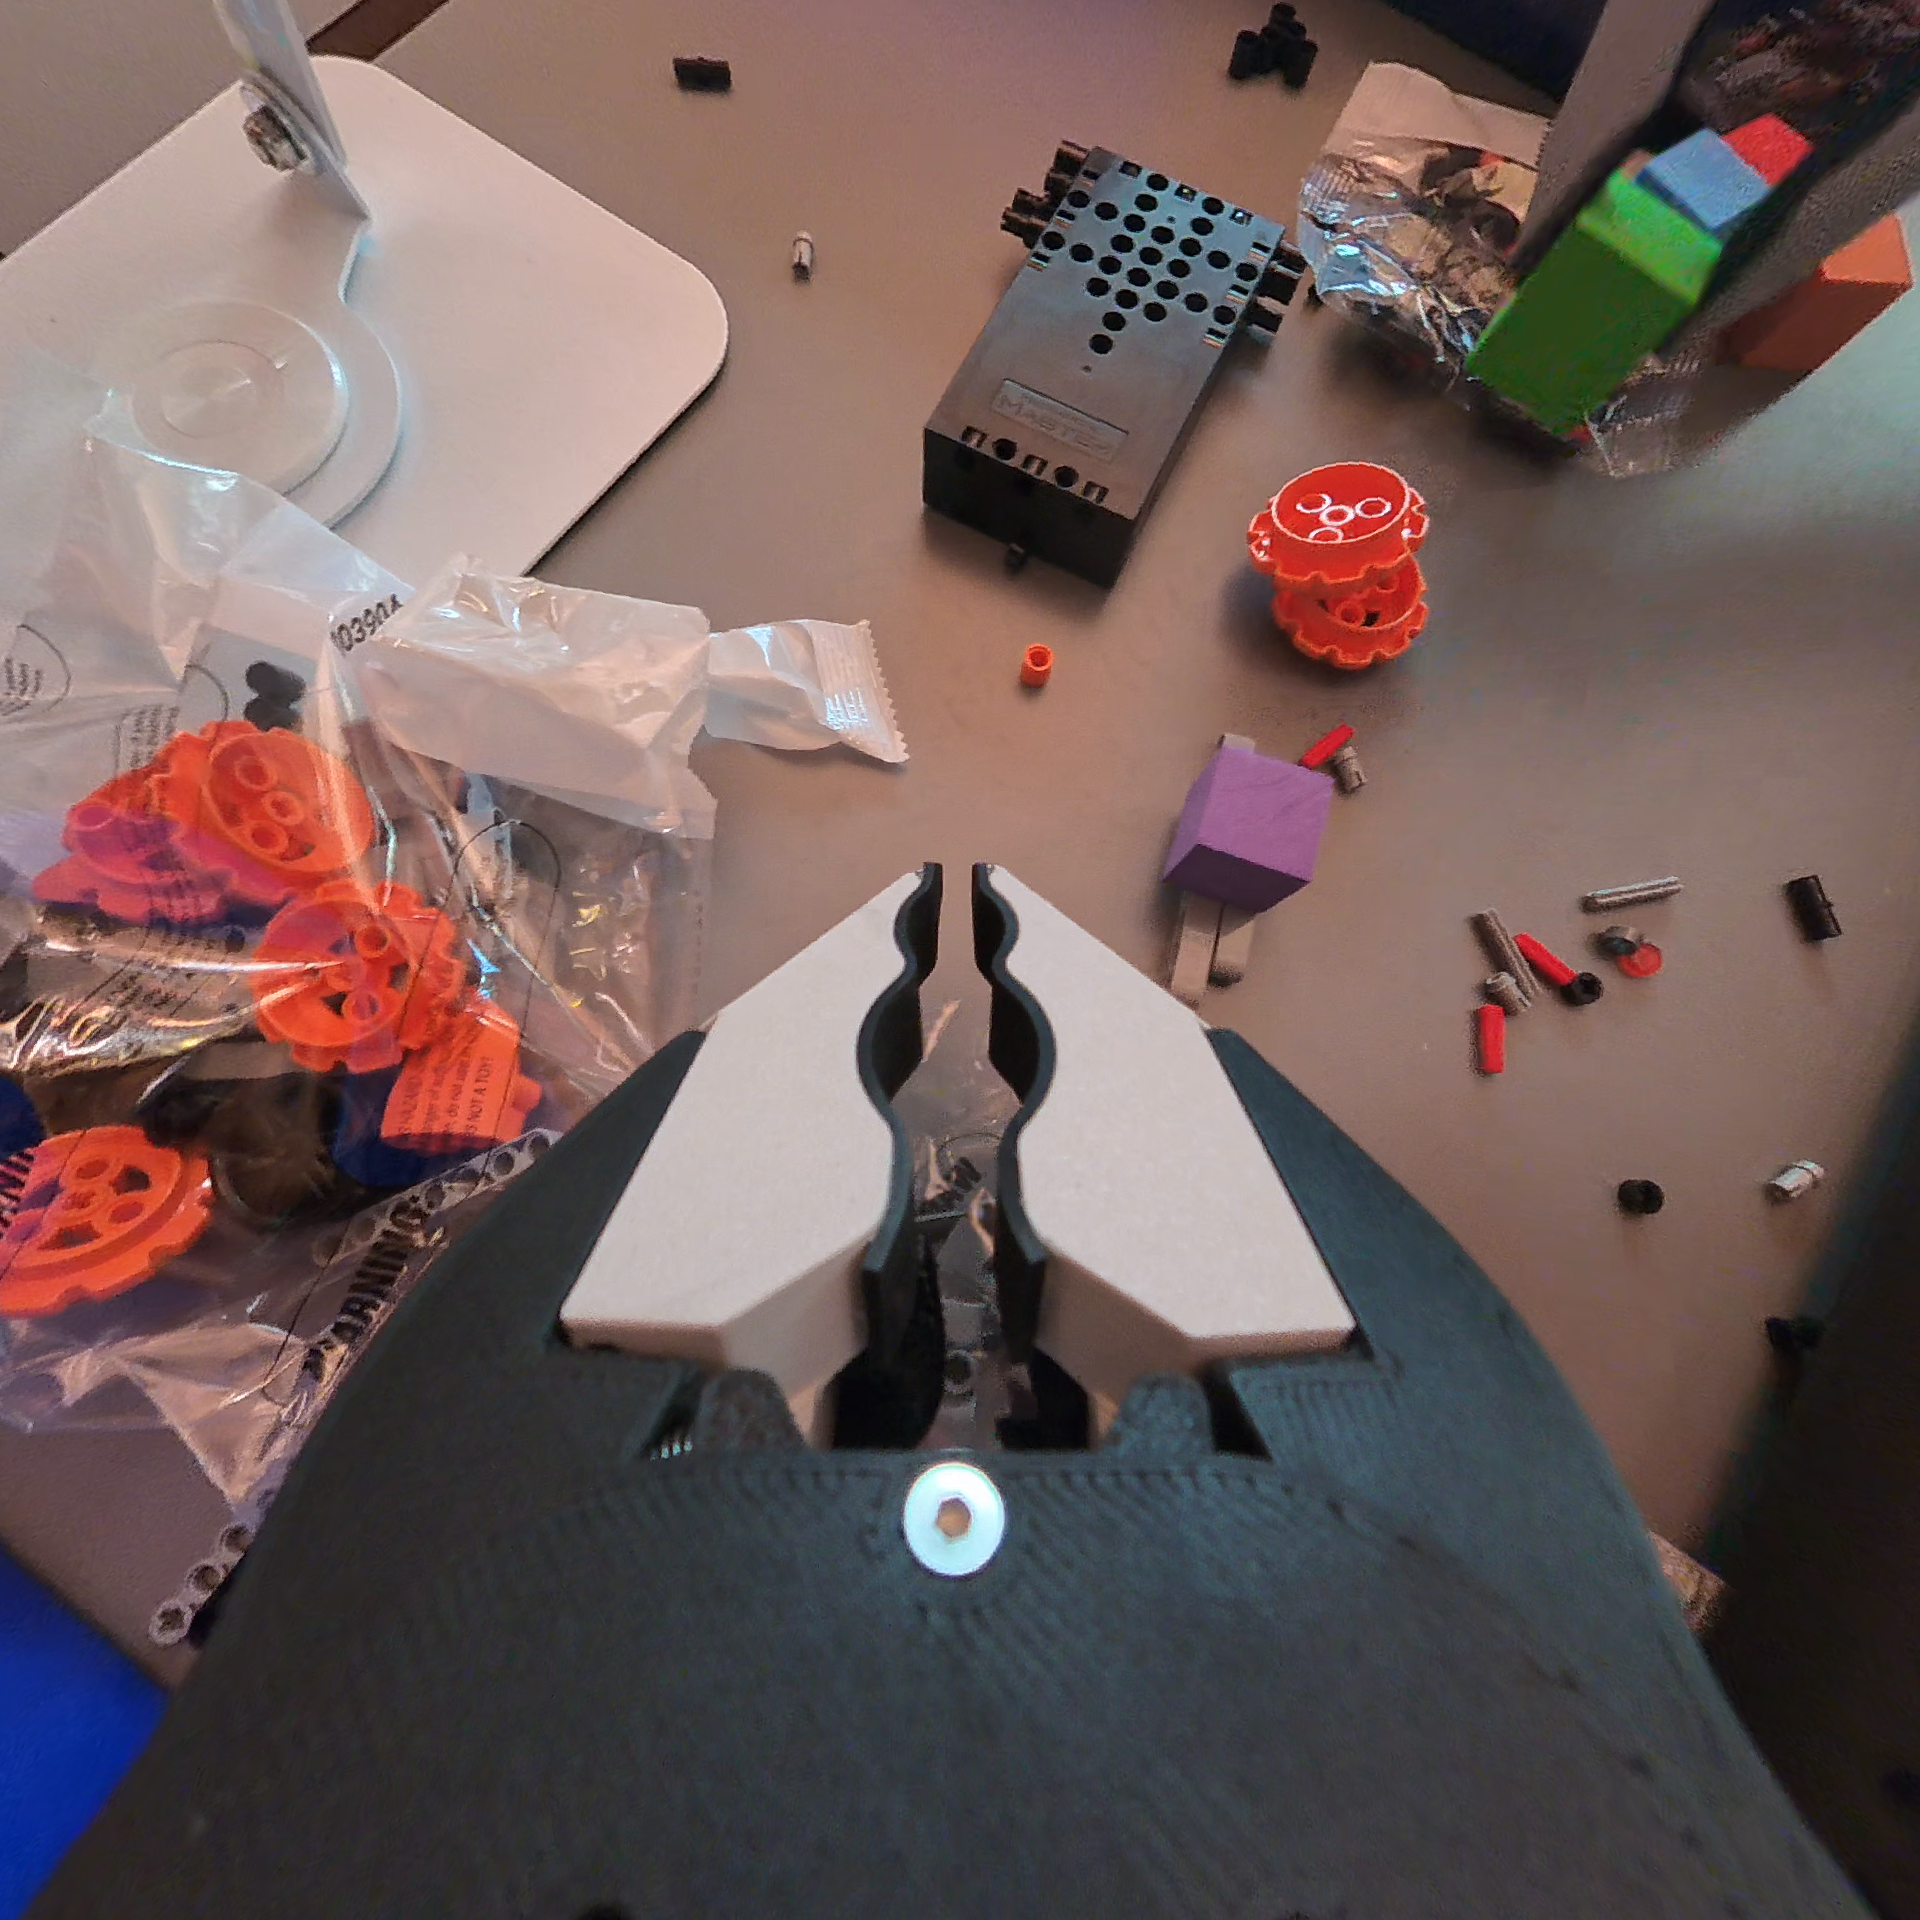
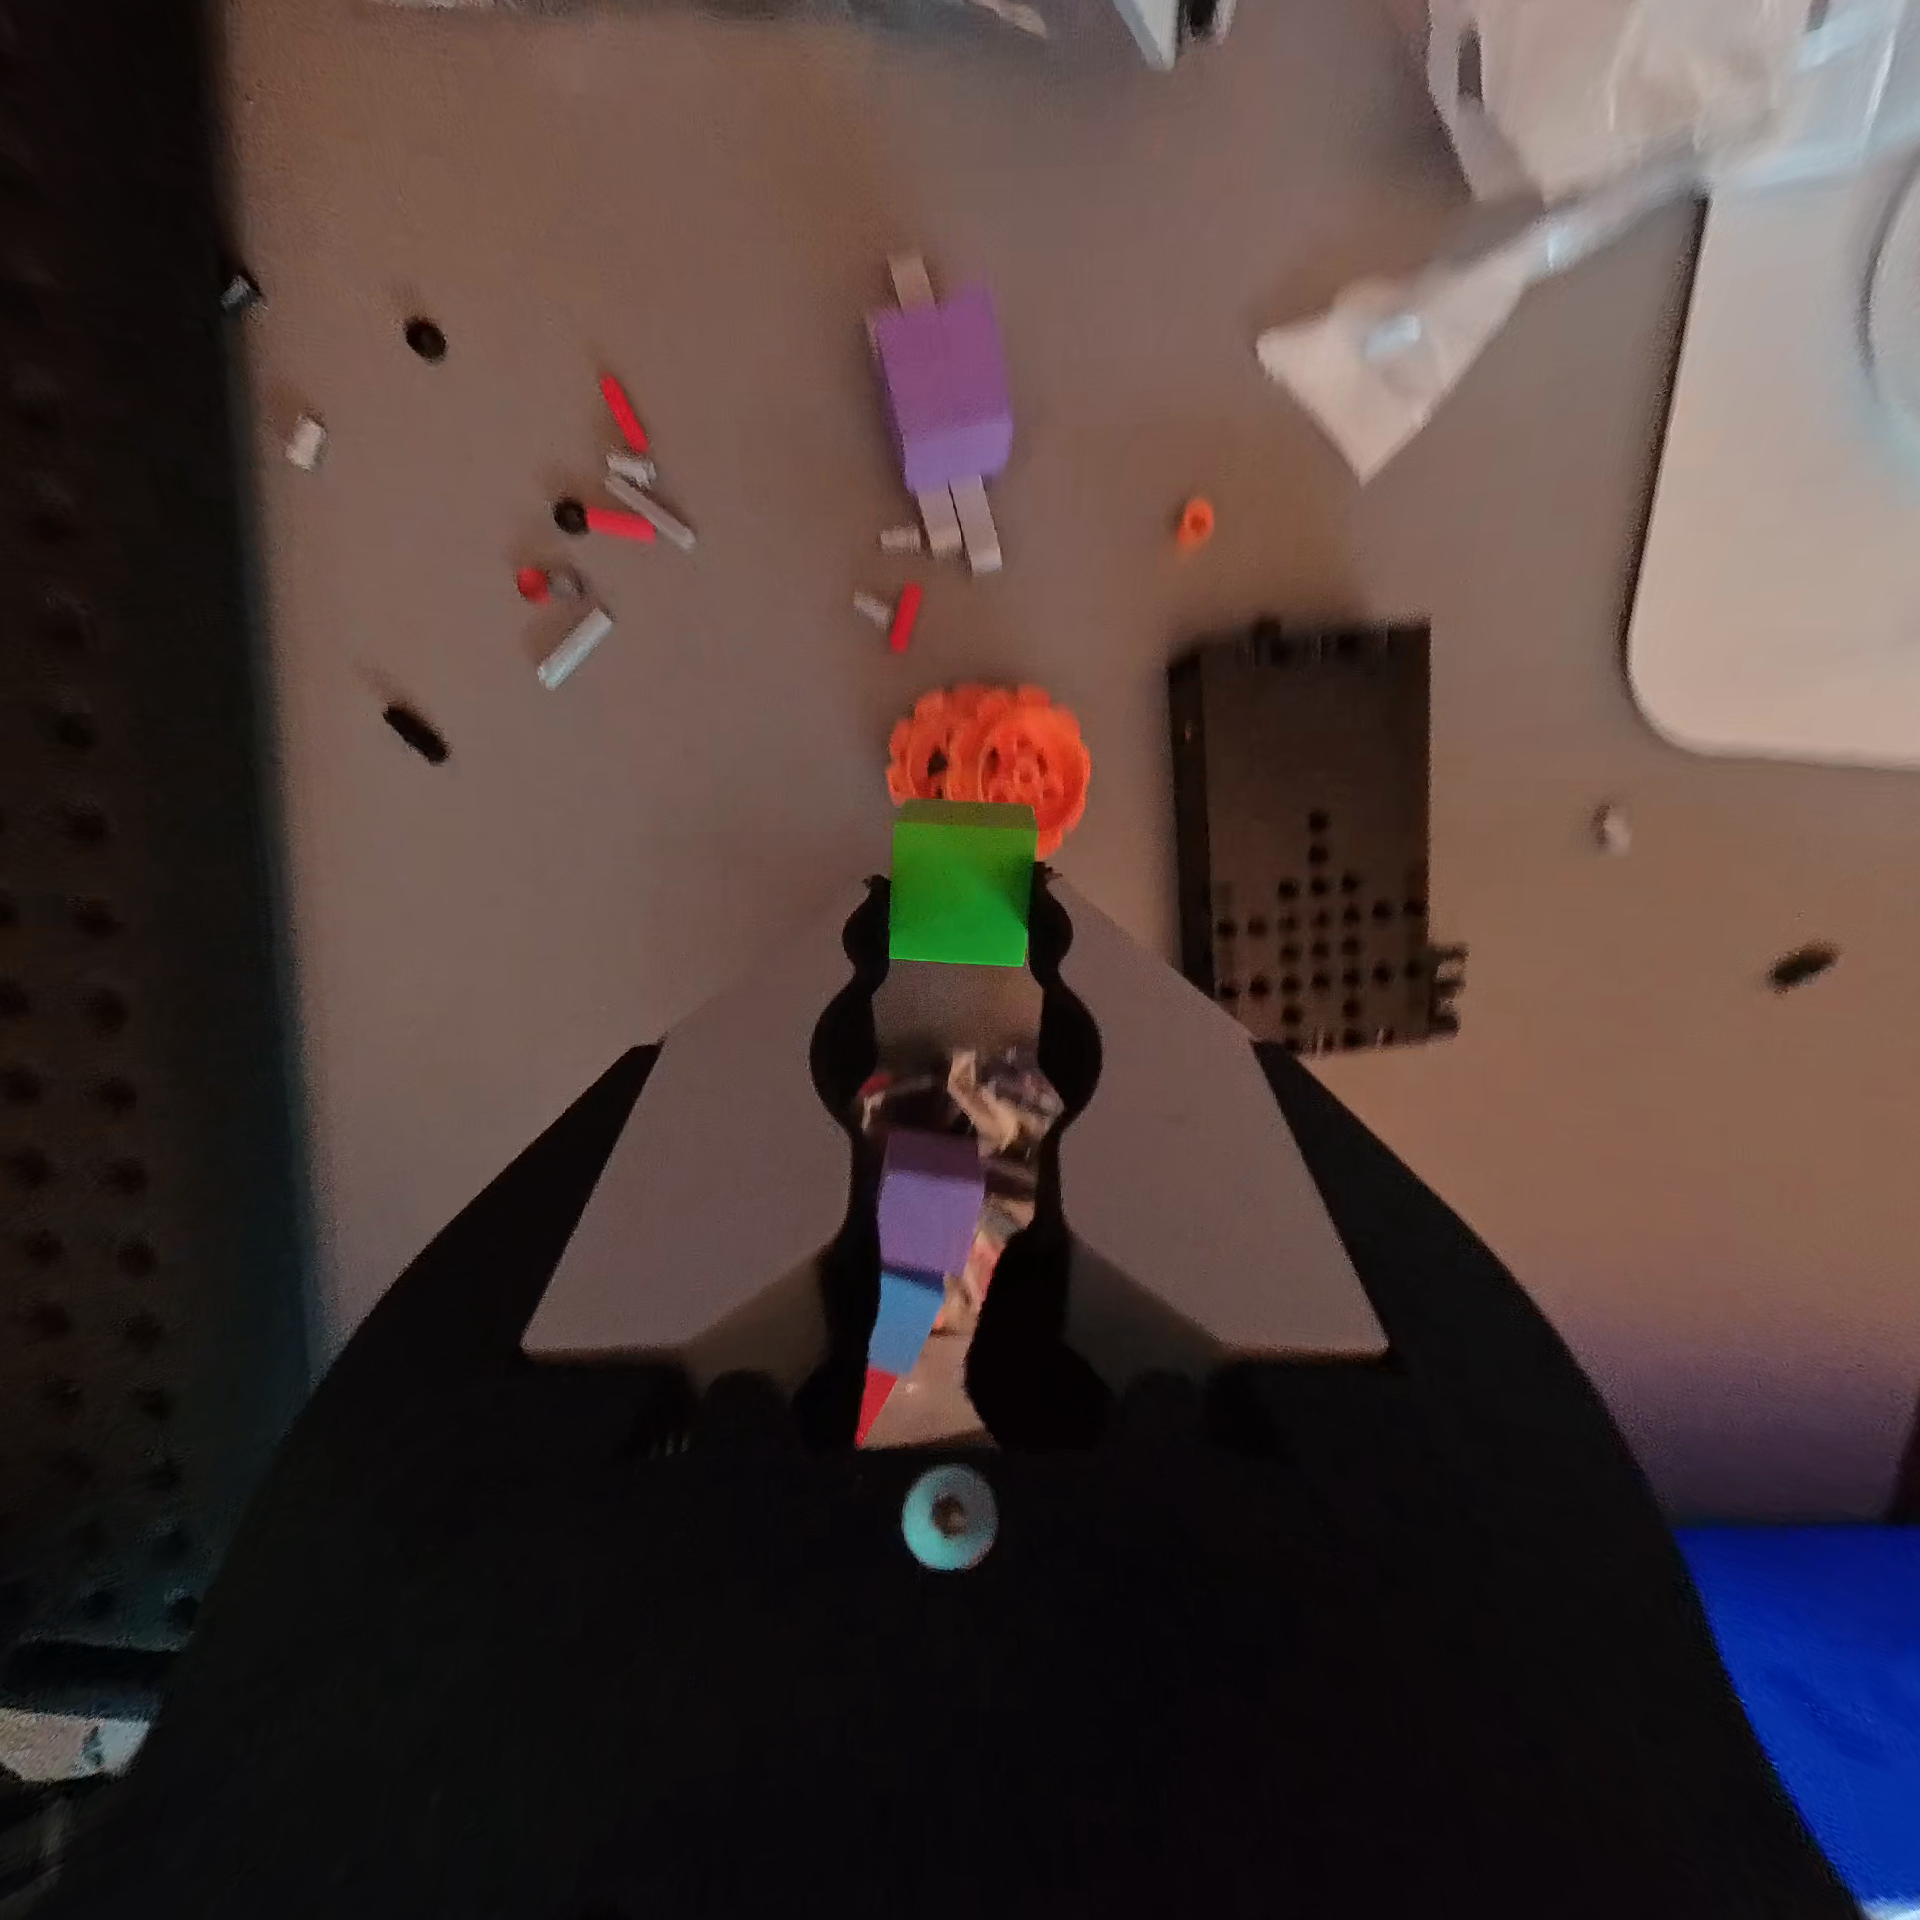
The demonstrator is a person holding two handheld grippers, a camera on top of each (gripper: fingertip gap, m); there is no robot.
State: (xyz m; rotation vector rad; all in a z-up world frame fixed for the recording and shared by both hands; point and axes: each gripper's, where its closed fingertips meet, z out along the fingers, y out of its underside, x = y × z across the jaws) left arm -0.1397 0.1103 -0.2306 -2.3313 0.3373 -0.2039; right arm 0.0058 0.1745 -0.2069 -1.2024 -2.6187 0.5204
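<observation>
Two claws: right claw (image 2: 961,883) grips green block (image 2: 961,883) at its tips above orange gears (image 2: 992,753); left claw (image 1: 956,883) nearly clenched, empty, over grey surface (image 1: 852,436) near purple block (image 1: 1247,836), beside bag (image 1: 343,894)

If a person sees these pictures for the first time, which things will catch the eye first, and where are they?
First, the bright green block, clamped at the tips of the right gripper above the table. Next, the orange gear wheels: a small stack beside the black perforated box, more inside the clear bags left of the nearly closed, empty left gripper. A purple block lies among scattered small pins.
</observation>
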